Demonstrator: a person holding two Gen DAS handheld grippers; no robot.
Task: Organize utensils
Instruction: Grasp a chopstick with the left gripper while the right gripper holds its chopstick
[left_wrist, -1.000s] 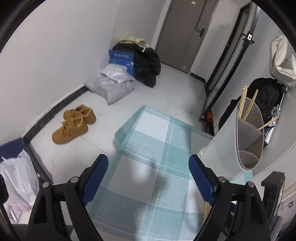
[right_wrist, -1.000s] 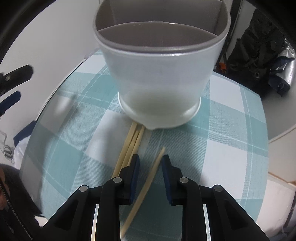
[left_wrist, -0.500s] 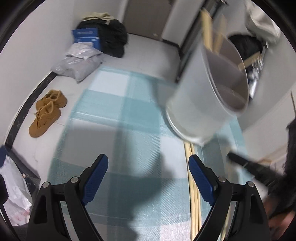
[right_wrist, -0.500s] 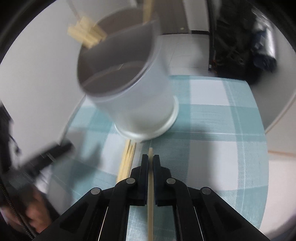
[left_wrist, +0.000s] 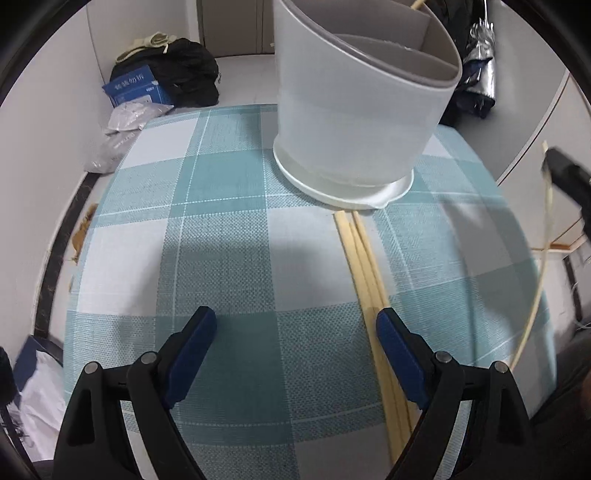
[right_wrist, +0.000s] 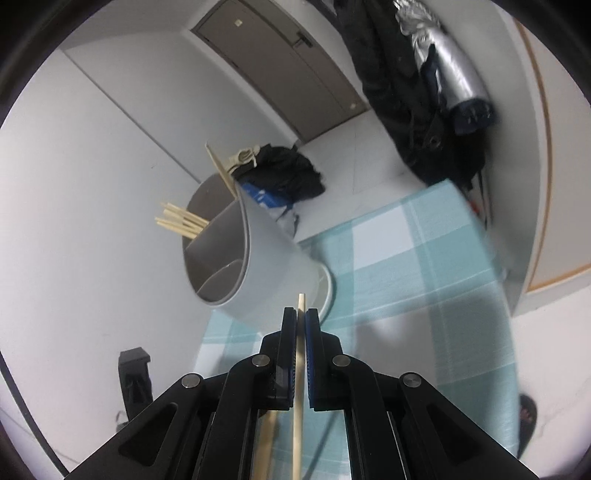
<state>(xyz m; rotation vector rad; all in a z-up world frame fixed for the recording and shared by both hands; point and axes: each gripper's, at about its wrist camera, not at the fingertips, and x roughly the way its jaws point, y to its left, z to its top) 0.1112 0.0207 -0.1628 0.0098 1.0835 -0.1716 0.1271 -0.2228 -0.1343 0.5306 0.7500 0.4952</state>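
Surface (left_wrist: 229, 229): teal-and-white checked cloth covers it. Utensil holder (left_wrist: 354, 110): pale grey, divided into compartments, standing upright on the cloth at the far side; several chopsticks already stand in a rear compartment (right_wrist: 181, 221). Loose chopsticks (left_wrist: 365, 273): a small bundle lying flat on the cloth, far ends touching the holder's base, near ends beside the left gripper's right finger. Left gripper (left_wrist: 295, 325): wide open, holding nothing, low over the cloth. Right gripper (right_wrist: 301, 317): closed tight on a single chopstick (right_wrist: 300, 354), lifted clear of the surface, tip near the holder.
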